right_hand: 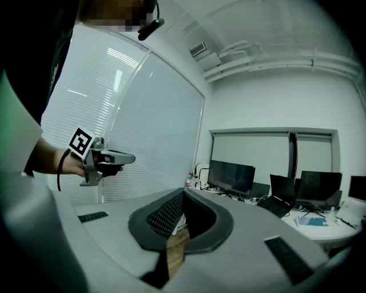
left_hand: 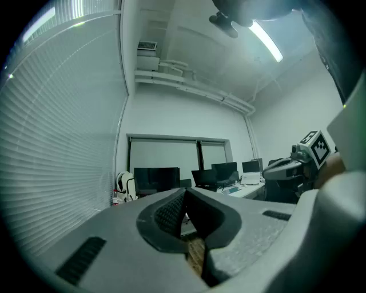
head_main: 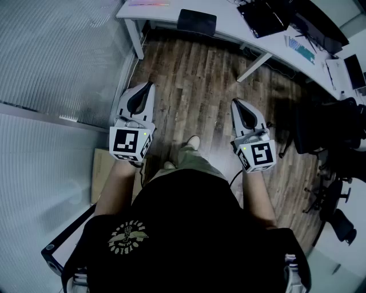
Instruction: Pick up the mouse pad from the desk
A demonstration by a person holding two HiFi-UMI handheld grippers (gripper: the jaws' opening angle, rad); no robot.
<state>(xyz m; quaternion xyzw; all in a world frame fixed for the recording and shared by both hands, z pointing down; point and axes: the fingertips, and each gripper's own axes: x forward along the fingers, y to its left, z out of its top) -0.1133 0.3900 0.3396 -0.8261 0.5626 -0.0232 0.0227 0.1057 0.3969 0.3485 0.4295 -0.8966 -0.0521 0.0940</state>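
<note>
A dark rectangular pad [head_main: 197,22] lies at the near edge of the white desk [head_main: 229,26] at the top of the head view; whether it is the mouse pad I cannot tell for sure. My left gripper [head_main: 150,86] and right gripper [head_main: 235,102] are held level above the wooden floor, well short of the desk. Both are shut with nothing between the jaws. In the left gripper view the left gripper [left_hand: 186,191] has its pads pressed together, and the right gripper [left_hand: 291,166] shows at the right. The right gripper view shows the right gripper [right_hand: 184,194] closed and the left gripper [right_hand: 106,160] at the left.
A glass partition with blinds [head_main: 51,68] runs along the left. Black office chairs [head_main: 326,131] crowd the right side. Laptops and keyboards [head_main: 263,17] lie on the desk; monitors [right_hand: 231,174] stand on it. A flat cardboard piece [head_main: 103,171] lies by my left foot.
</note>
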